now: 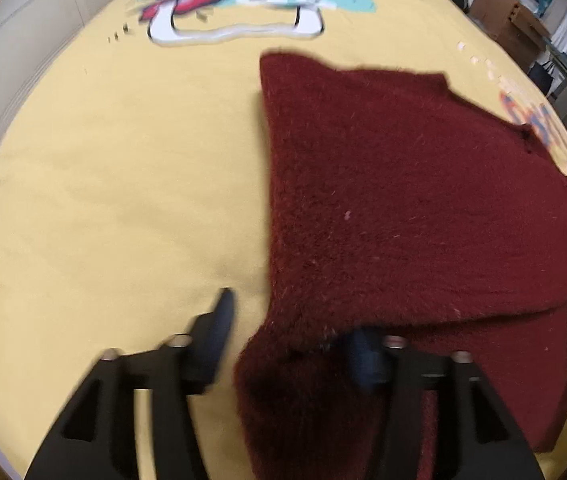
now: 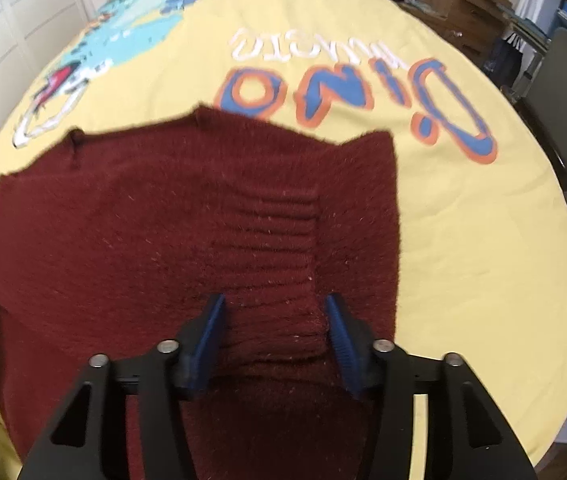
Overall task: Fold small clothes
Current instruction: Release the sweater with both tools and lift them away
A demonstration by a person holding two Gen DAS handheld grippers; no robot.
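A dark red knitted sweater (image 1: 403, 200) lies folded on the yellow printed cloth (image 1: 123, 200). My left gripper (image 1: 295, 328) stands open at the sweater's near left corner. Its left finger (image 1: 221, 320) is over bare yellow cloth, and its right finger (image 1: 363, 356) is partly hidden under the sweater's edge. In the right wrist view the sweater (image 2: 123, 240) fills the middle. My right gripper (image 2: 273, 320) is open above it, with a ribbed band (image 2: 275, 248) of the knit lying between its blue pads (image 2: 209, 332); the pads do not press on it.
The yellow cloth (image 2: 463, 240) bears a cartoon print (image 1: 243, 12) at the far end and large blue and orange letters (image 2: 343, 92). Cardboard boxes (image 1: 511, 16) and storage bins stand beyond the far right edge. A grey chair (image 2: 563, 100) is at the right.
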